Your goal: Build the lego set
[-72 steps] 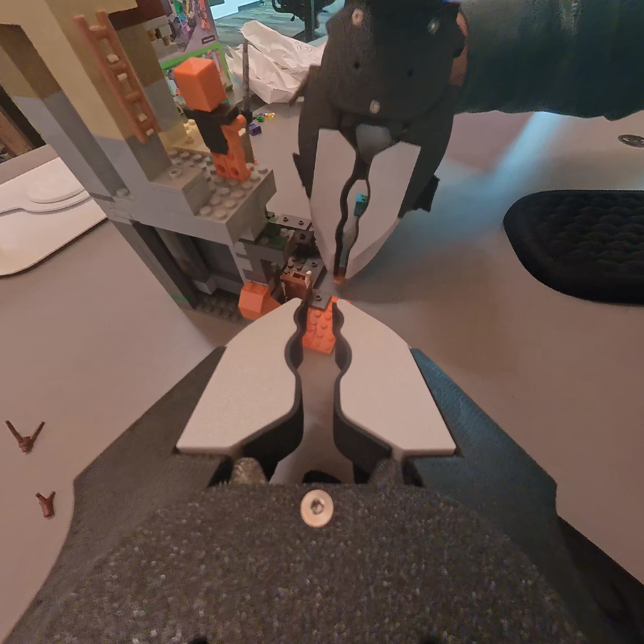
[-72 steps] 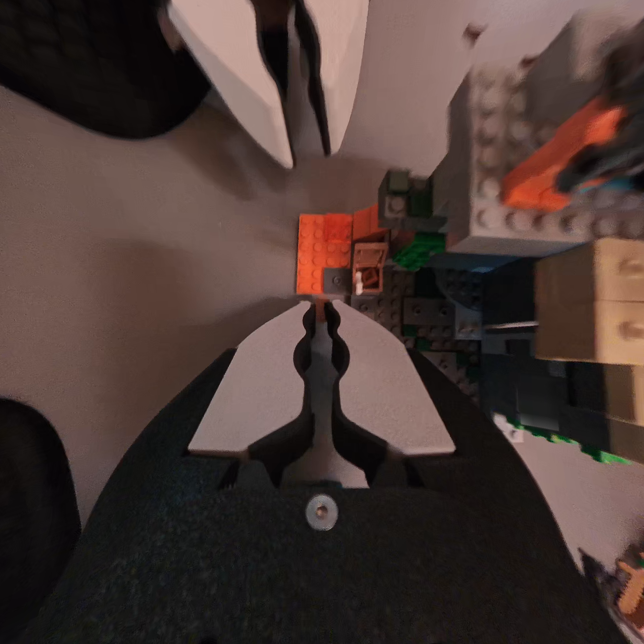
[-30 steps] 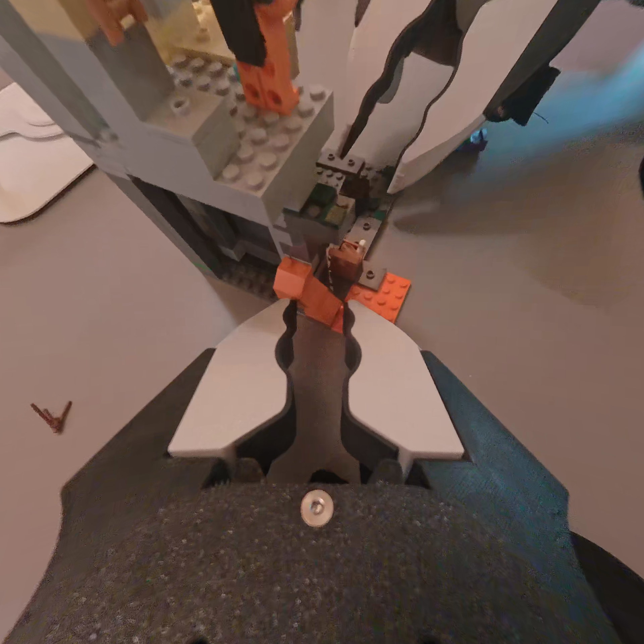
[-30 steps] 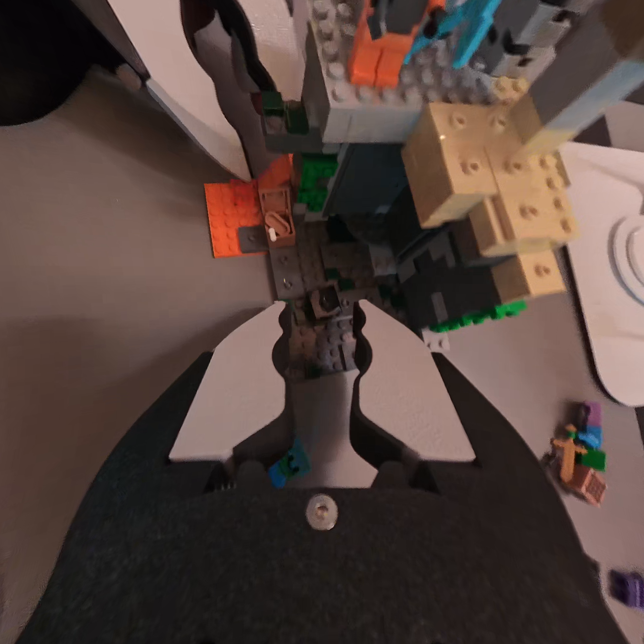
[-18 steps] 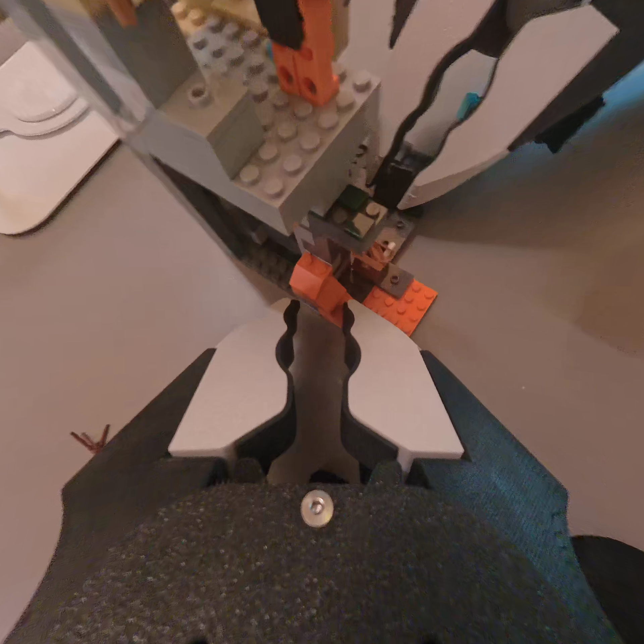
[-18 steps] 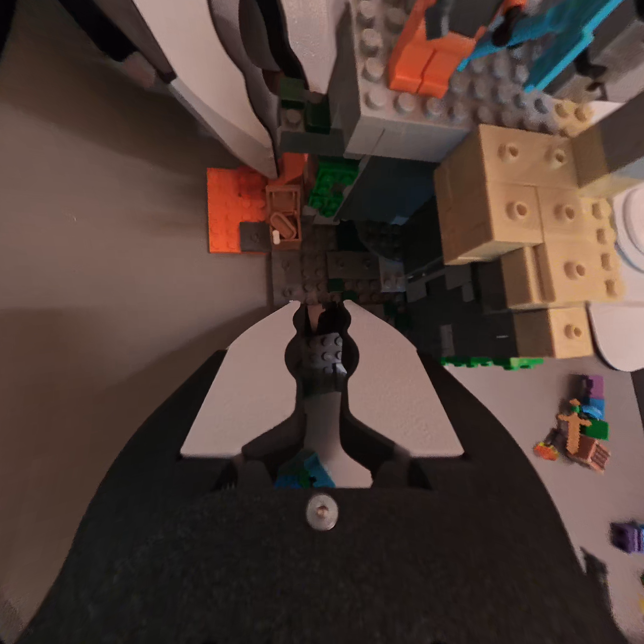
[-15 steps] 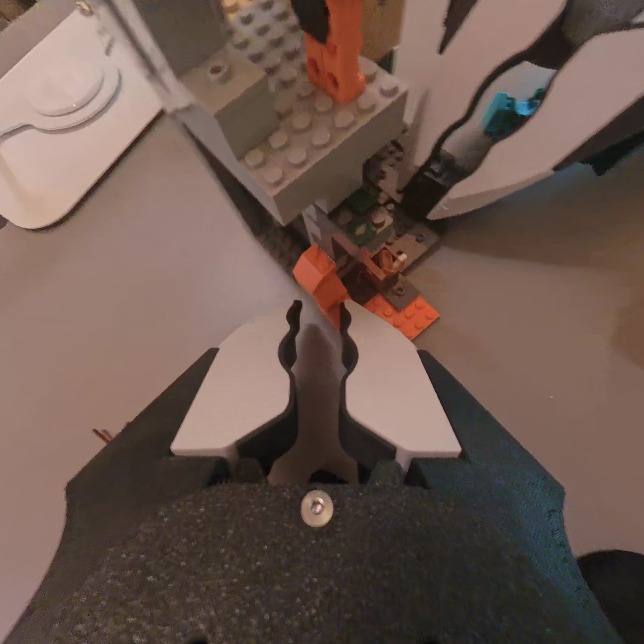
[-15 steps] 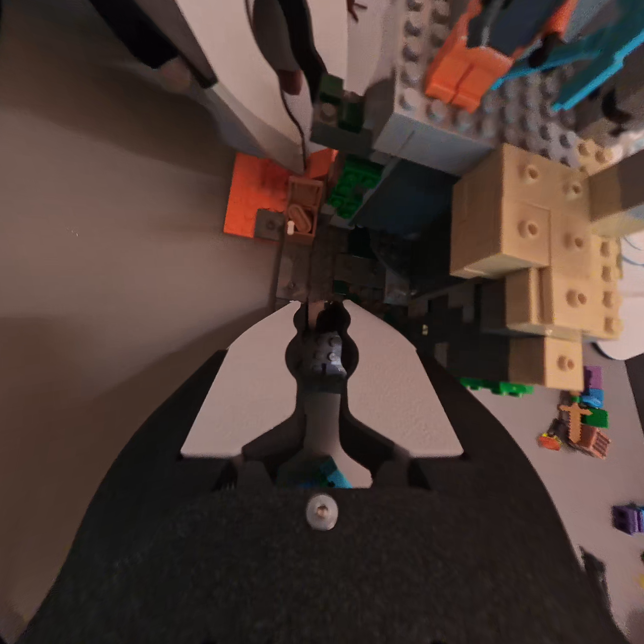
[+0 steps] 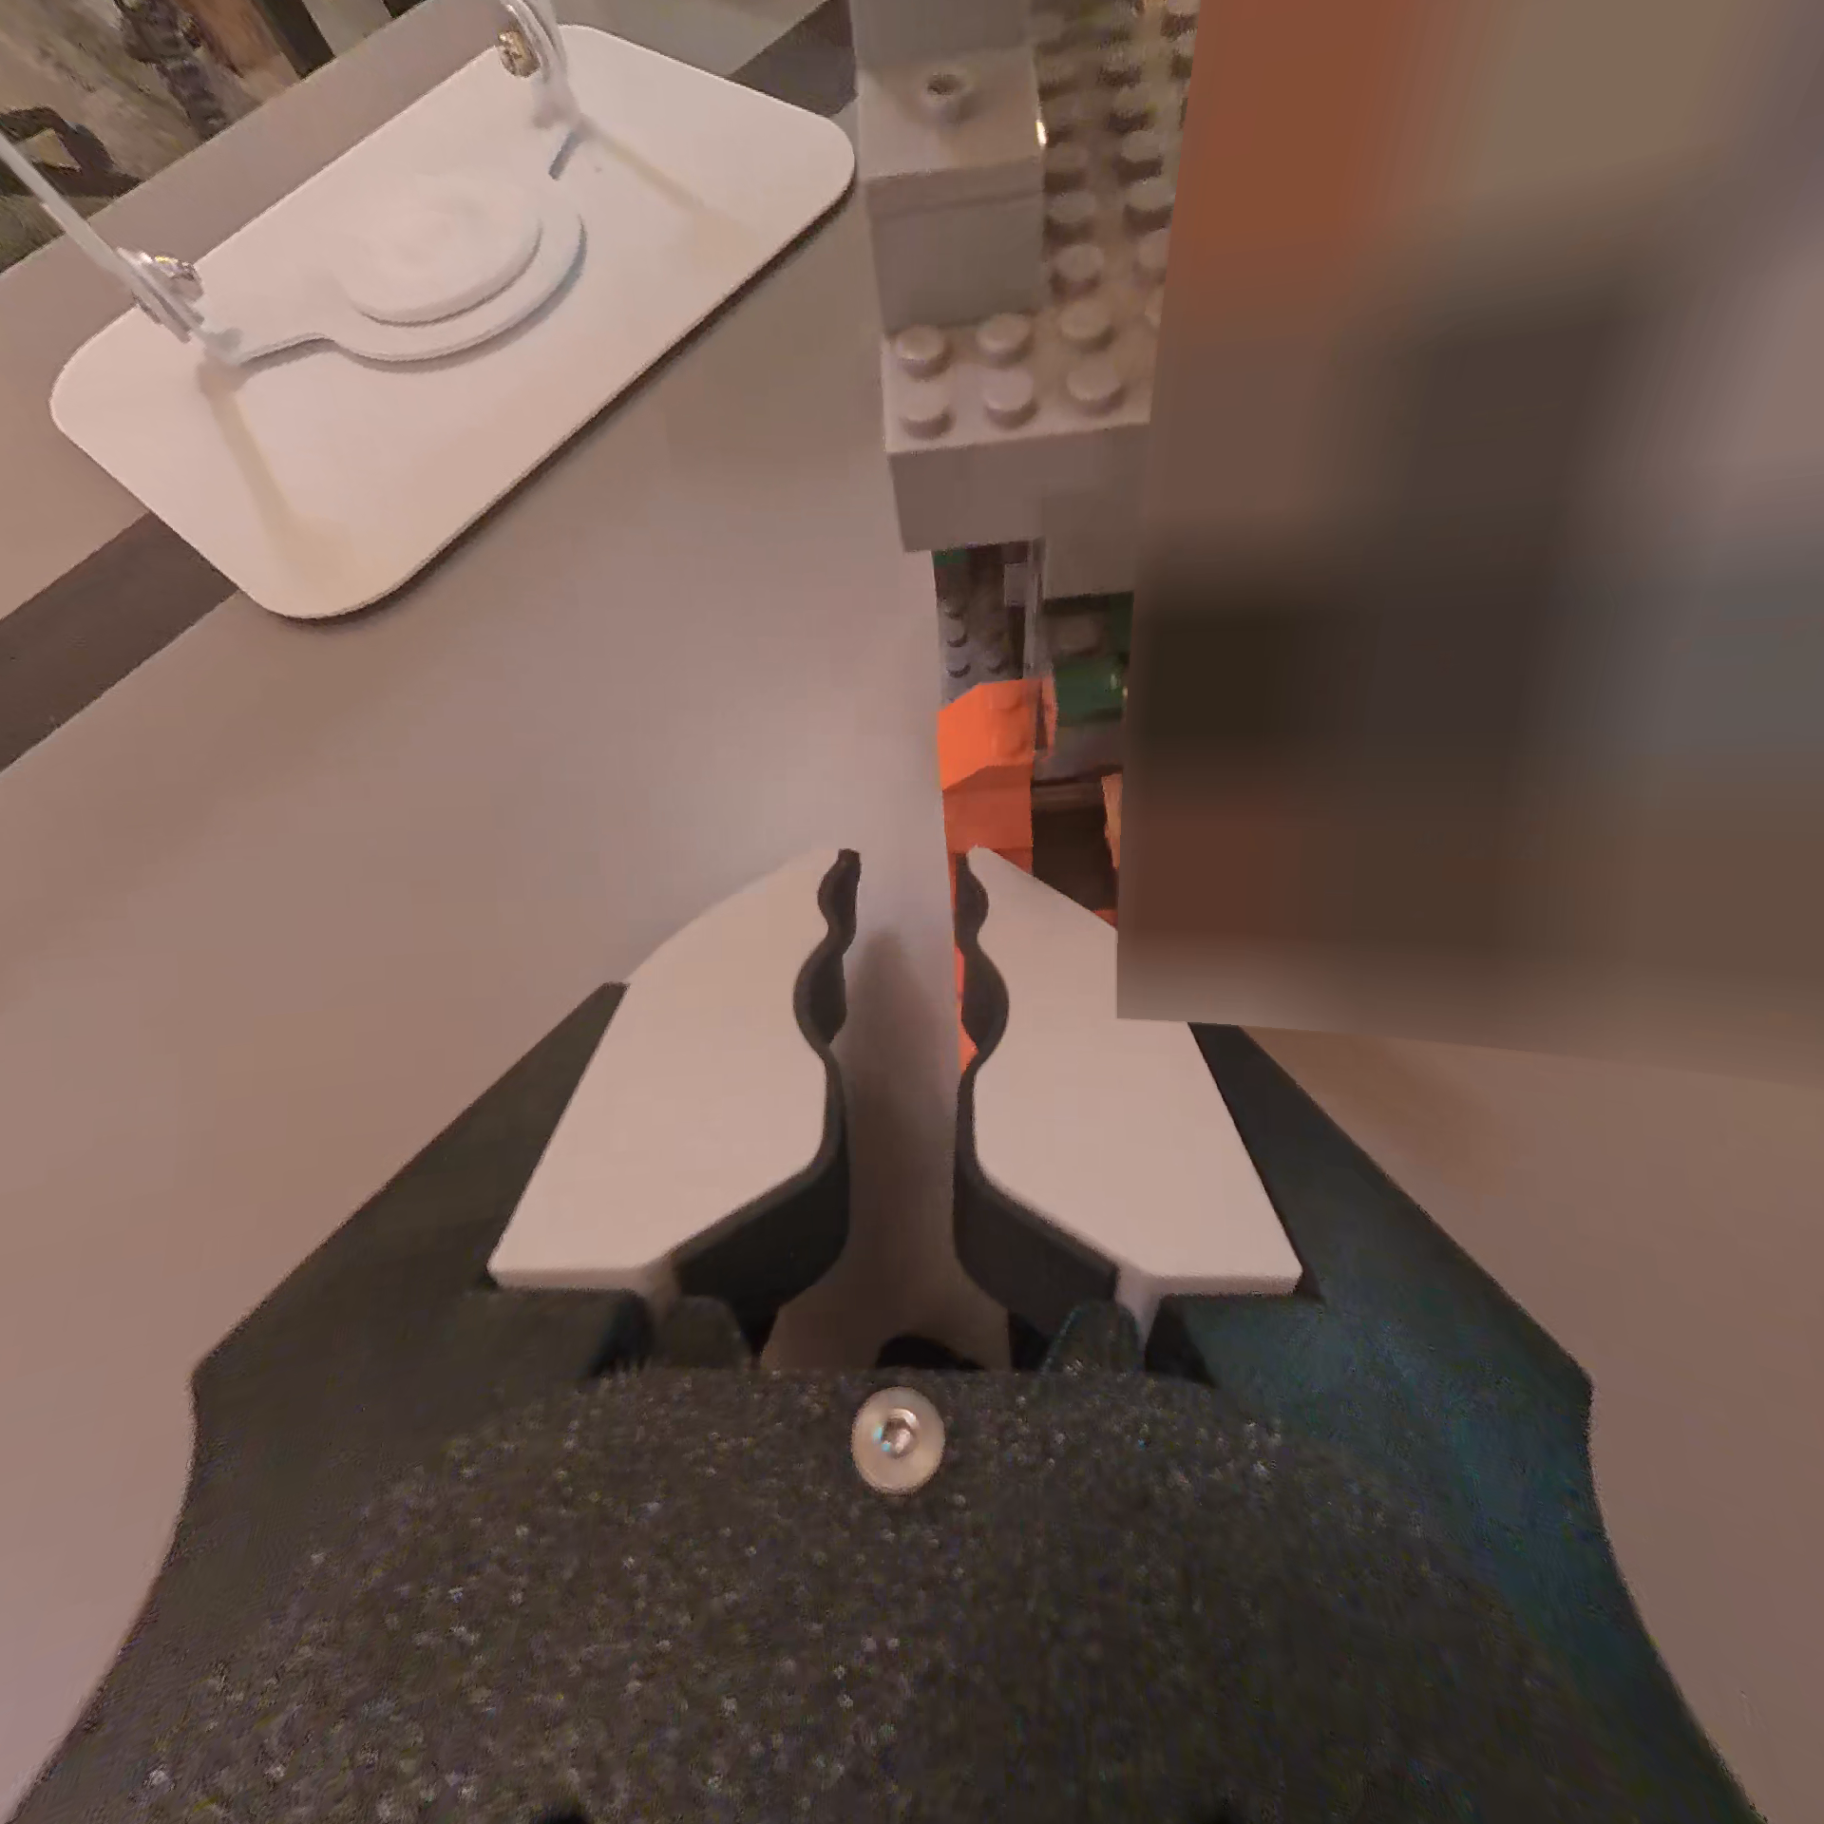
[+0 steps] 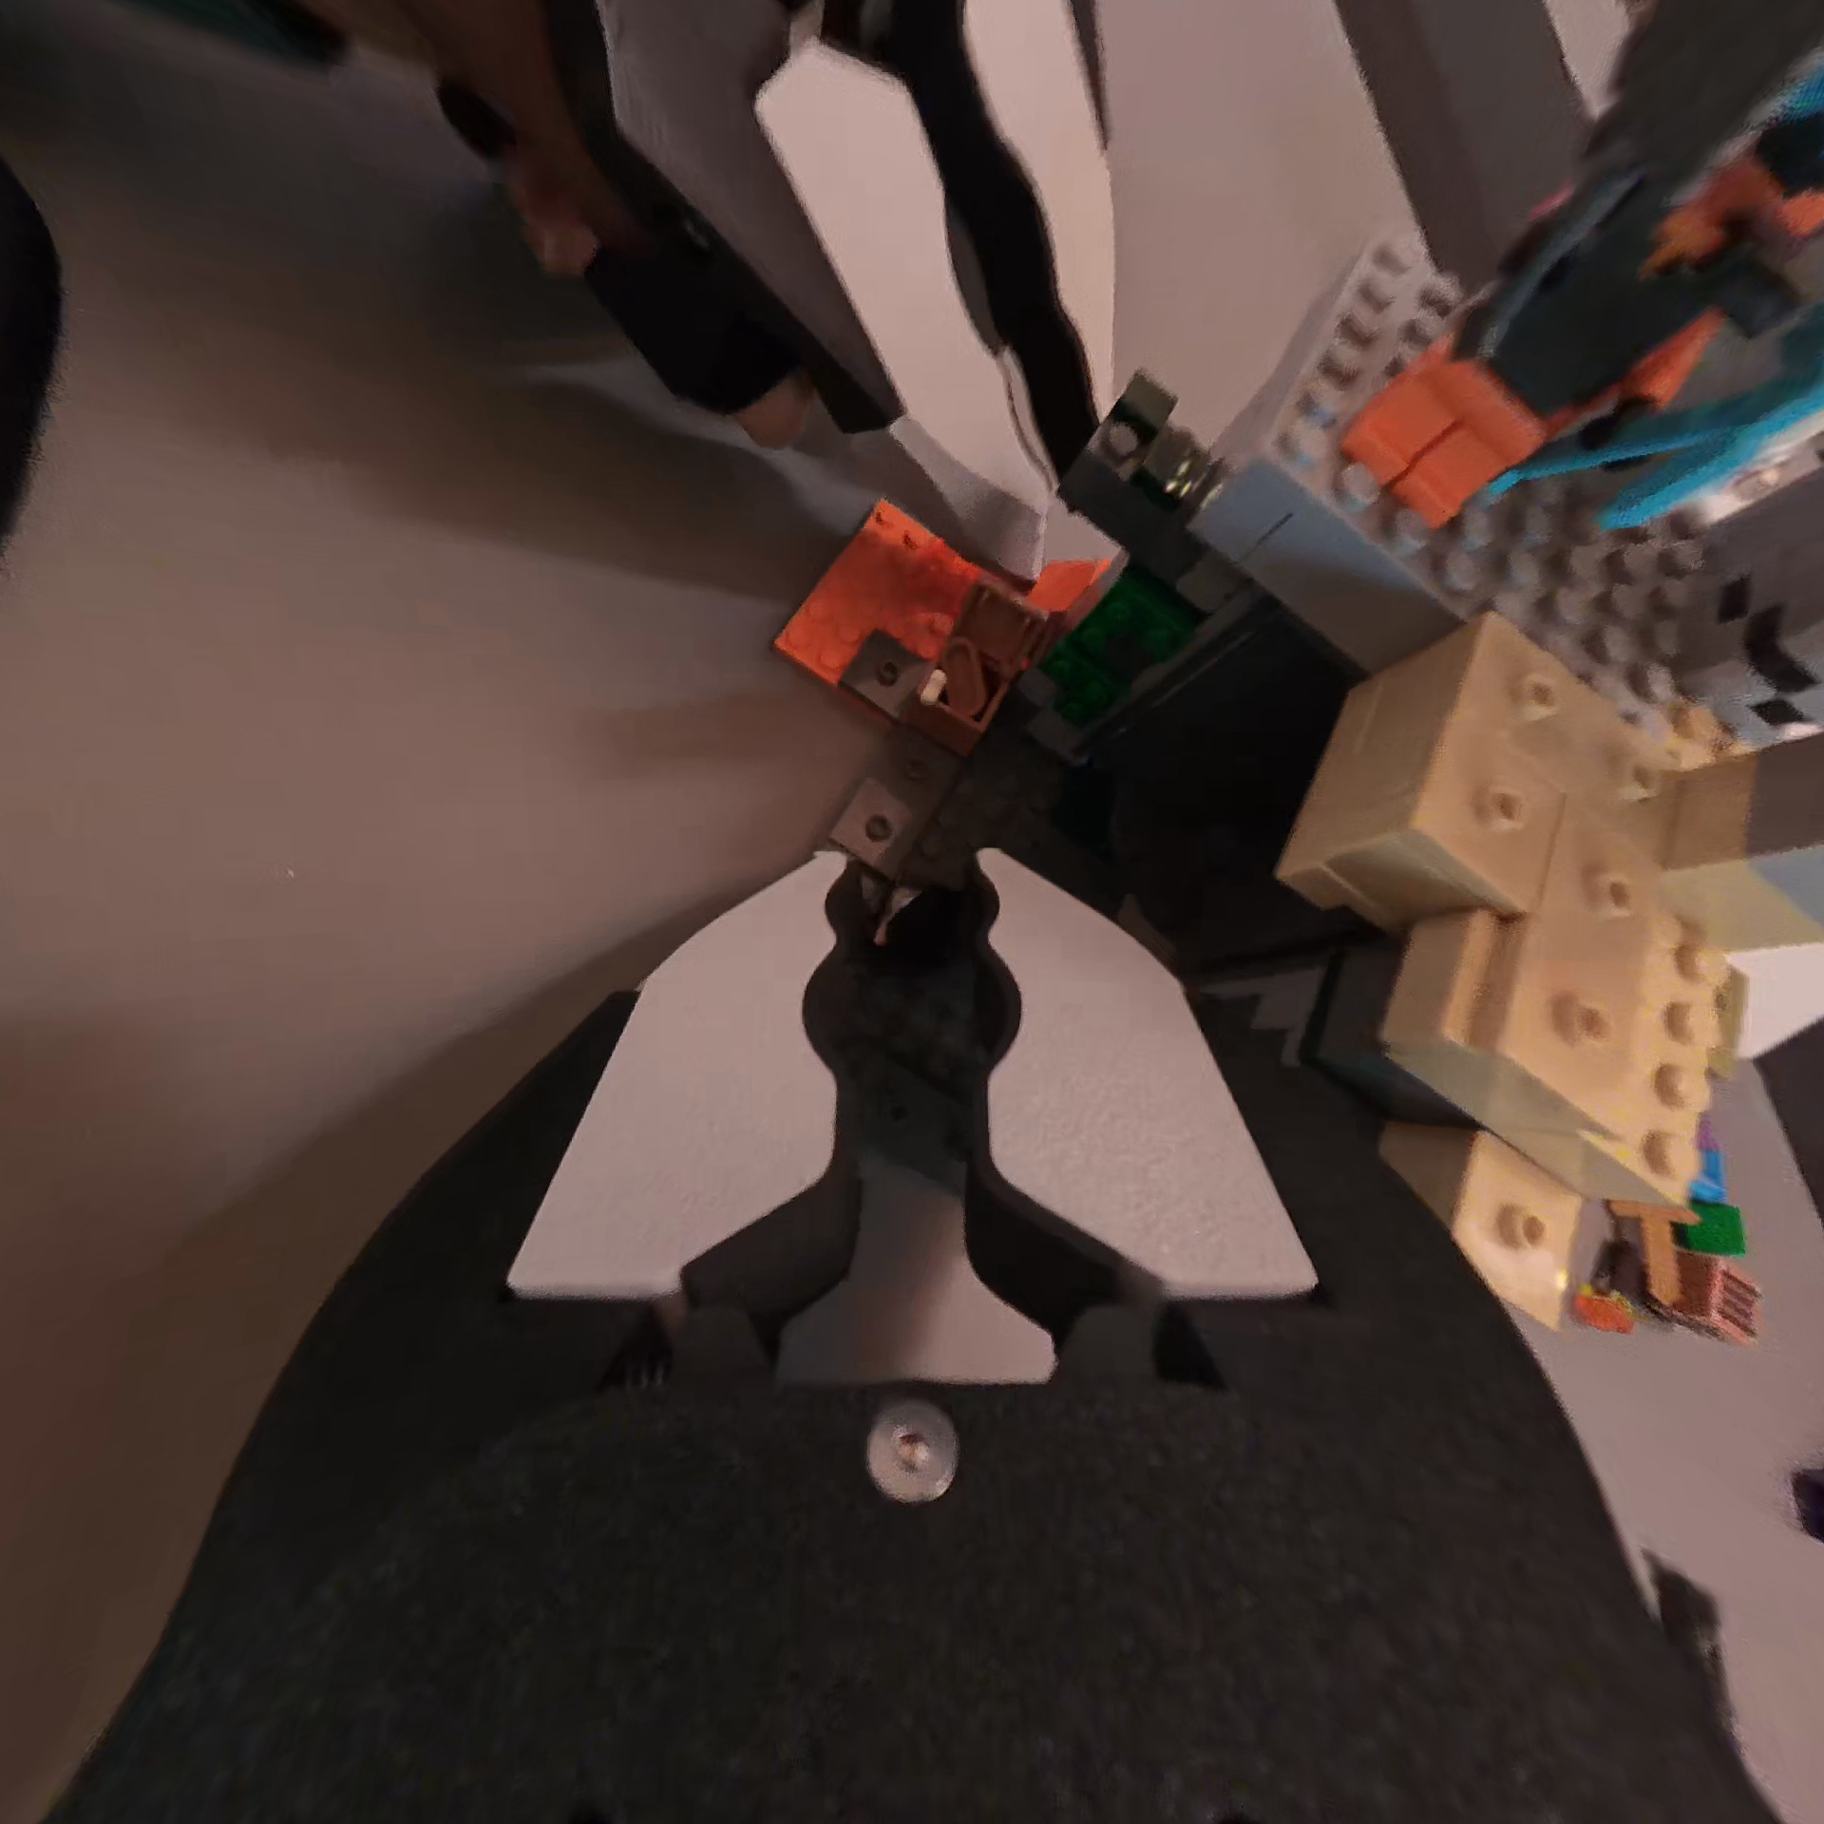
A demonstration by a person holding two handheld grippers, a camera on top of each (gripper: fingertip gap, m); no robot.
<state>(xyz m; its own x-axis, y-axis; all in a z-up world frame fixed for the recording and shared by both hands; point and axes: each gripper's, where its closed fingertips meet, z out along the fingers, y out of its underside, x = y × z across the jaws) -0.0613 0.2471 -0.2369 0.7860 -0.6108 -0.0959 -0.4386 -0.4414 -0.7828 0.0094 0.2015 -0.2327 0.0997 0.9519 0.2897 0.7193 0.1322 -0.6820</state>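
The lego build, a tower of grey (image 9: 987,395) and tan (image 10: 1481,839) bricks on a dark grey base plate (image 10: 977,799), has an orange plate (image 10: 869,602) and a brown chest piece (image 10: 977,671) at one corner. My right gripper (image 10: 908,878) is shut on the edge of the dark grey base plate. My left gripper (image 9: 903,864) is slightly open and empty, with its right fingertip beside an orange brick (image 9: 987,770) low on the build. In the right wrist view the left gripper (image 10: 1056,474) comes in from above and ends by the orange corner. A figure with orange legs (image 10: 1431,434) stands on the grey platform.
A white stand base (image 9: 444,296) lies on the grey table to the far left of the build. Several small loose pieces (image 10: 1678,1273) lie on the table past the tan bricks. A purple piece (image 10: 1811,1500) sits at the right edge. One gripper's finger ends stand about 9 cm off the other's. Both grippers' tips are roughly 4 cm from the brown chest piece (image 10: 977,671).
The build has turned on the table with my right gripper clamped on its base plate. My left gripper has swung left along the build's side, staying empty.
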